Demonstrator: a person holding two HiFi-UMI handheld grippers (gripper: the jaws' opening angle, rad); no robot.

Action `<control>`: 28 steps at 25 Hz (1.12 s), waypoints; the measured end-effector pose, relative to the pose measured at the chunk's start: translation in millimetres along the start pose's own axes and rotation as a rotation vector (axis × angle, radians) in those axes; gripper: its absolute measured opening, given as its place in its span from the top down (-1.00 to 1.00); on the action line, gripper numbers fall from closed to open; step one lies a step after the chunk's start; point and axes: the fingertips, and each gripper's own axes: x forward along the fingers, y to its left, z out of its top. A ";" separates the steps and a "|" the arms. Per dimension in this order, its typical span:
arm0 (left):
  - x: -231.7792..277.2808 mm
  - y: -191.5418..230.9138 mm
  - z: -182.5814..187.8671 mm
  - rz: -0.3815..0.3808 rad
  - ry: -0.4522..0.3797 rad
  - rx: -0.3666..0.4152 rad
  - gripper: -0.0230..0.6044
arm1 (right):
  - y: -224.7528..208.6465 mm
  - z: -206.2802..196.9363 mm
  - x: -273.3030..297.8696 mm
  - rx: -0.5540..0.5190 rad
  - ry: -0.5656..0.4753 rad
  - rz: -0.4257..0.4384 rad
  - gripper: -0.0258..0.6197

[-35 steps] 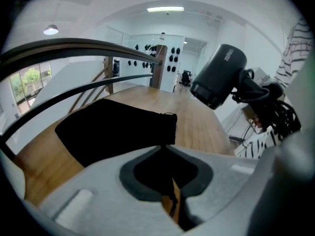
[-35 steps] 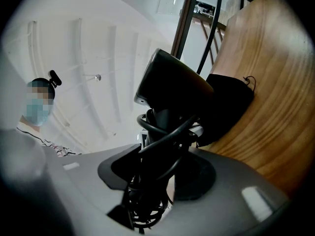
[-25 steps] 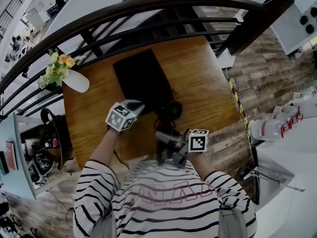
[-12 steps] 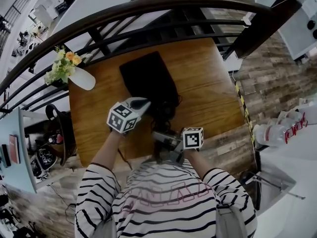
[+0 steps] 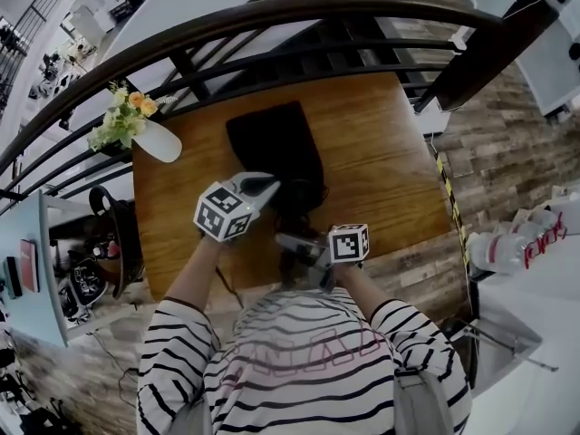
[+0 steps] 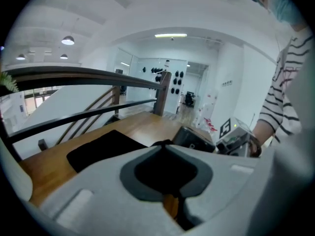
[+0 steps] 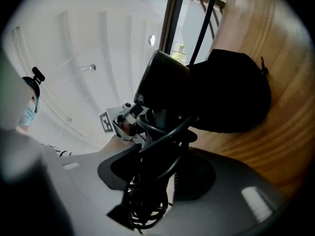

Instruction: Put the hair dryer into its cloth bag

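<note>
The black cloth bag (image 5: 272,143) lies flat on the wooden table (image 5: 381,152). My left gripper (image 5: 267,187) is at the bag's near edge, and in the left gripper view its jaws (image 6: 165,149) are shut on a fold of black cloth at the bag's mouth, raised off the table. The right gripper (image 5: 290,241) is shut on the black hair dryer's handle, with the cord wound round it (image 7: 147,181). The hair dryer (image 7: 165,85) points its head at the bag (image 7: 231,92), close to the mouth. From the left gripper view the dryer (image 6: 197,139) shows just beyond my jaws.
A white vase with flowers (image 5: 149,139) stands at the table's far left corner. A dark railing (image 5: 272,25) curves behind the table. Left of the table is a shelf with clutter (image 5: 100,252). Bottles (image 5: 507,243) stand at the right.
The left gripper has risen with the bag's edge in it. The right gripper has carried the dryer a little lower and closer to the bag's mouth.
</note>
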 end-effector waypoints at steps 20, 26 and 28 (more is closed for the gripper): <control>-15.0 -8.1 31.0 0.020 0.026 0.184 0.87 | -35.6 12.2 20.2 -0.036 0.156 -0.197 0.35; -21.6 -10.3 23.4 0.004 0.057 0.196 0.87 | -51.1 25.6 21.1 -0.024 0.188 -0.331 0.35; -23.7 -11.9 20.3 -0.008 0.061 0.200 0.87 | -56.2 28.8 21.4 -0.041 0.218 -0.374 0.35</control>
